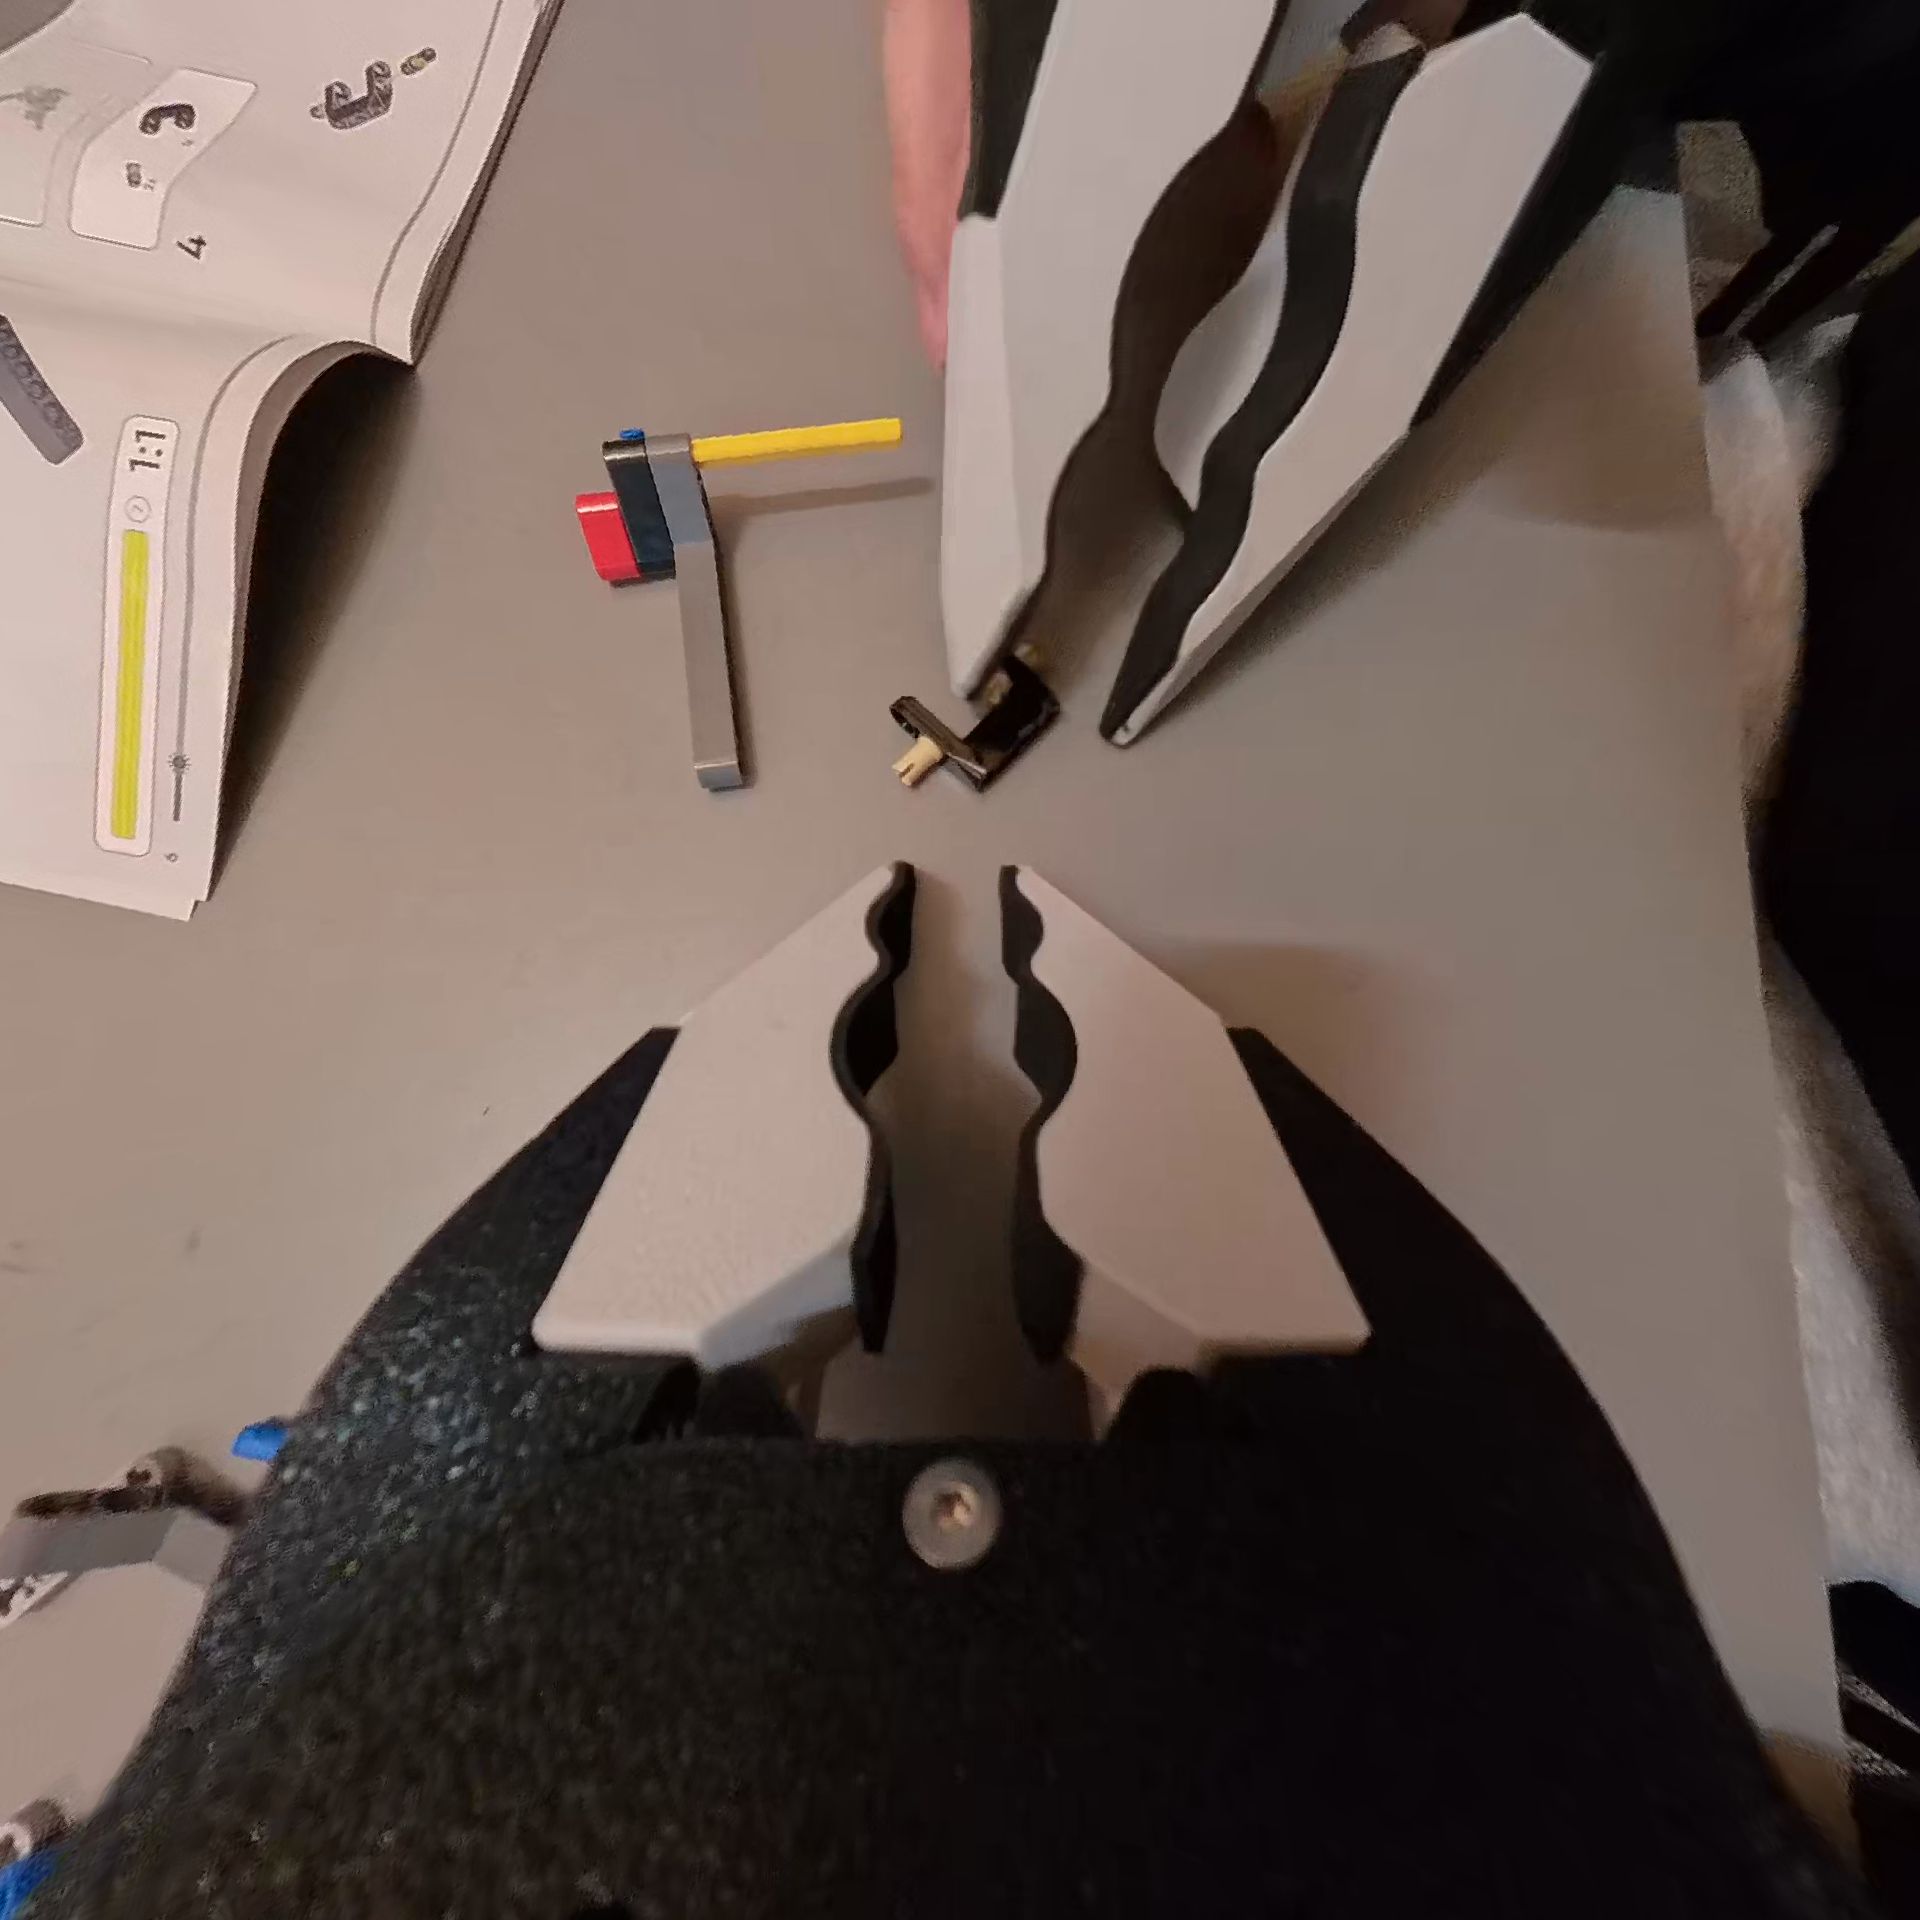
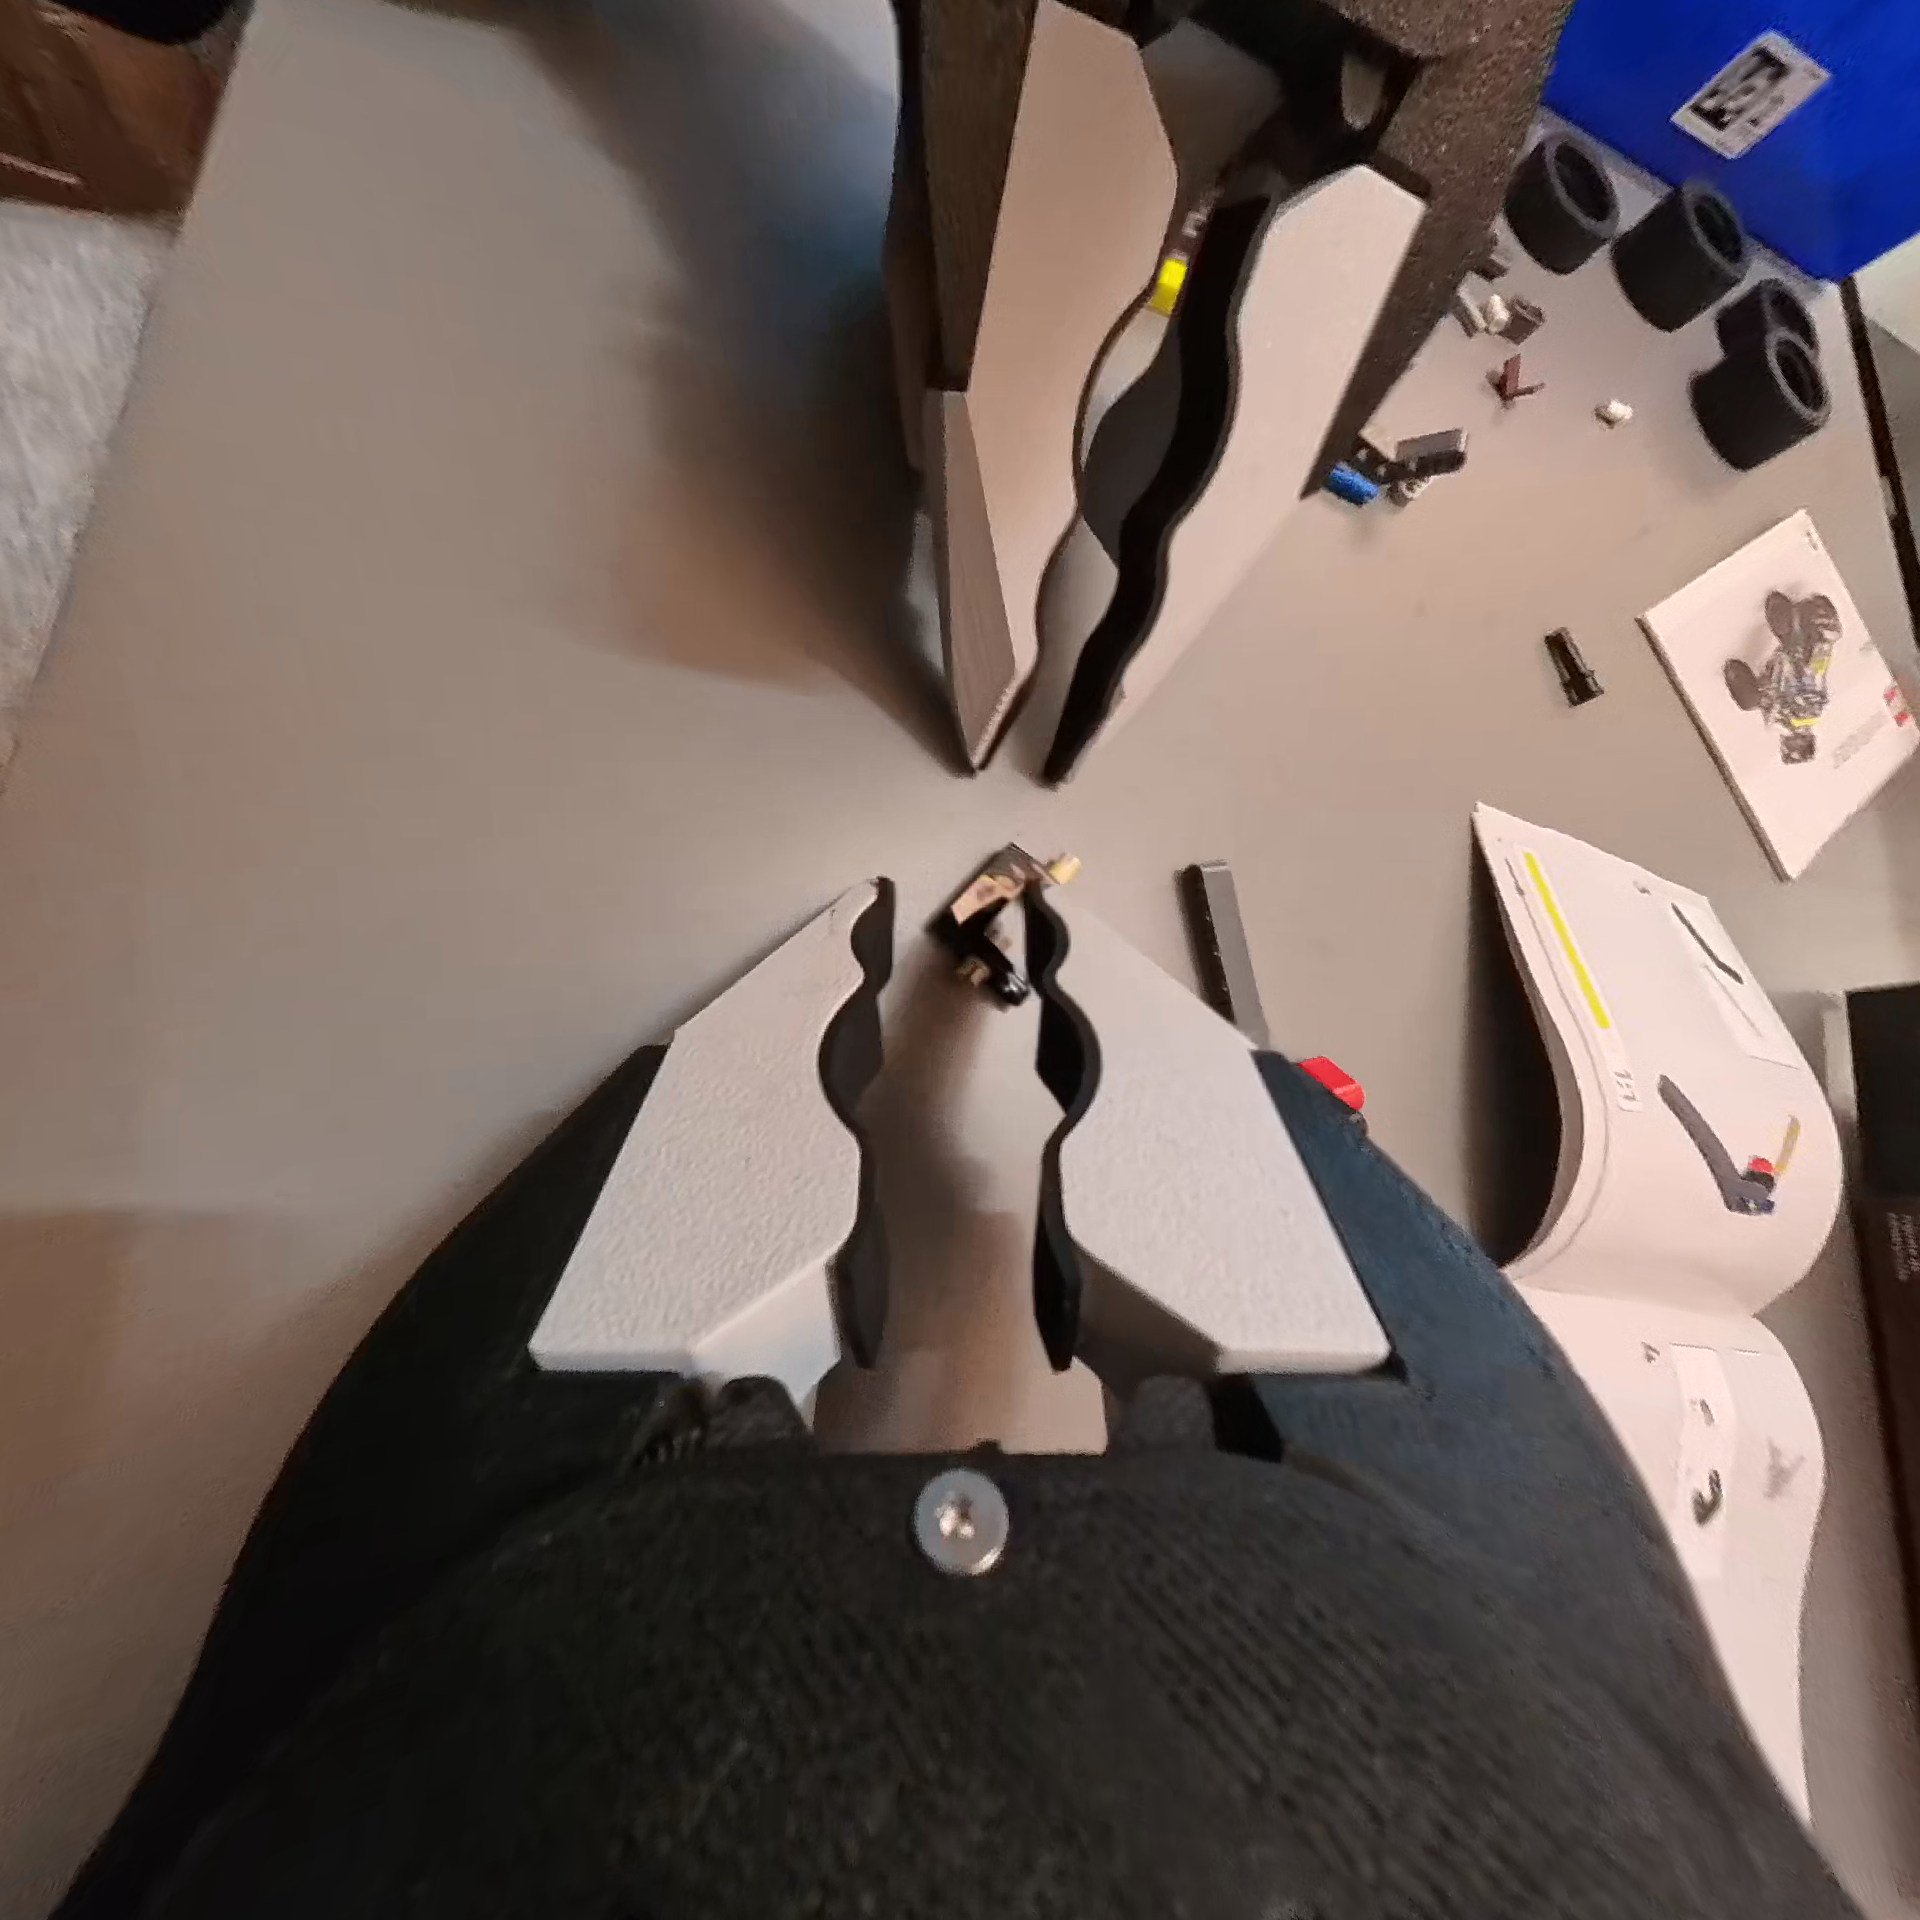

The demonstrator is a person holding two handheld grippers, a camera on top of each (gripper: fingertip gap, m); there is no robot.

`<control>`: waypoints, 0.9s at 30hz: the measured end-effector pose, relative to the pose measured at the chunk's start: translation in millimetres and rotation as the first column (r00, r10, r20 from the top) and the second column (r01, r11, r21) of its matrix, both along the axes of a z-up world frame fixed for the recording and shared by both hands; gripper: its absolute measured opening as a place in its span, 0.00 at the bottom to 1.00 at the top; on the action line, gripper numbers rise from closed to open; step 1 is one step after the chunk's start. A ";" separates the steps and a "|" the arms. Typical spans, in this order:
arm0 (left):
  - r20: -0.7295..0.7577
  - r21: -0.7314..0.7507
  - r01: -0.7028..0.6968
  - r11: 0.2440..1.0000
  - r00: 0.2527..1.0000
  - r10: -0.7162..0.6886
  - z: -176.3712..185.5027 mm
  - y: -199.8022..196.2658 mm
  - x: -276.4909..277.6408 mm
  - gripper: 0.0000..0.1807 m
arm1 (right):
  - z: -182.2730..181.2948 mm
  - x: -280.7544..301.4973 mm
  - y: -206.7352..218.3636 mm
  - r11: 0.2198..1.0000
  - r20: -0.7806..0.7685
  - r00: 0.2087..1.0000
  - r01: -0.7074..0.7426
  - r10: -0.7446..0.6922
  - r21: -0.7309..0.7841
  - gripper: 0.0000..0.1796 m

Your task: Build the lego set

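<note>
The left gripper [image 1: 956, 883] is seen with its jaws parted by a narrow gap, and nothing is held between them. The right gripper [image 2: 961, 909] is likewise parted, wider than the piece near it; a small black connector with tan pins [image 2: 992, 925] lies on the grey table [image 2: 468, 727] at its tips, against the inner edge of 1 finger, but it is not clamped from both sides. In the left wrist view the same connector [image 1: 977, 727] is found just beyond the left gripper's tips, touching 1 fingertip of the right gripper [image 1: 1049, 686].

To the side, a partial assembly [image 1: 665, 561] is laid flat: a grey beam, a black beam, a red piece and a yellow axle. The open instruction booklet [image 1: 156, 416] is placed further out. In the right wrist view, 4 black tyres [image 2: 1683, 260], scattered small parts [image 2: 1403, 457] and a blue bin [image 2: 1766, 125] are seen near the far edge.
</note>
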State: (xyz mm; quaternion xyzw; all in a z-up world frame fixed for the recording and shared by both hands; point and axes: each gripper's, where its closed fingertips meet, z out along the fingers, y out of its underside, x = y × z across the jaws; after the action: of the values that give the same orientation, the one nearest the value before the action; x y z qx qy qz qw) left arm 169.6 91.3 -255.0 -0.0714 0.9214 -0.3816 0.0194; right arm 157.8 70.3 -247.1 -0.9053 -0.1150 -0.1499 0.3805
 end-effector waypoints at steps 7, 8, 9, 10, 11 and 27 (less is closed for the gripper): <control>-0.068 -0.012 -0.157 0.987 0.985 0.156 5.2 -8.2 0.3 0.16 | 7.7 10.5 -14.4 0.985 -0.068 0.986 0.157 -0.152 0.068 0.15; -0.073 0.001 -0.199 0.980 0.977 0.198 5.1 -10.1 0.7 0.18 | 4.8 11.8 -16.9 0.982 -0.078 0.982 0.177 -0.173 0.057 0.15; -0.080 0.011 -0.239 0.971 0.968 0.239 5.4 -11.8 0.4 0.18 | 2.3 11.7 -18.8 0.982 -0.080 0.980 0.184 -0.180 0.048 0.15; -0.089 0.014 -0.276 0.961 0.957 0.276 5.9 -14.1 -0.8 0.19 | 0.9 10.5 -19.6 0.982 -0.081 0.980 0.183 -0.179 0.045 0.15; -0.101 0.013 -0.312 0.950 0.945 0.311 6.0 -16.3 -2.4 0.19 | 0.2 8.5 -19.5 0.983 -0.085 0.981 0.176 -0.172 0.047 0.15; 0.016 -0.041 -0.485 0.873 0.874 0.486 -0.1 -24.0 -4.7 0.16 | -2.2 -2.0 -9.6 0.992 -0.120 0.989 0.097 -0.087 0.081 0.06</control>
State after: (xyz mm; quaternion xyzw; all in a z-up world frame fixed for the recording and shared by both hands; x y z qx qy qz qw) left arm 164.9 67.3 -255.0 -0.2957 0.8667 -0.3818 0.1253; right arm 155.9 60.7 -249.3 -0.8996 -0.0441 -0.1191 0.4180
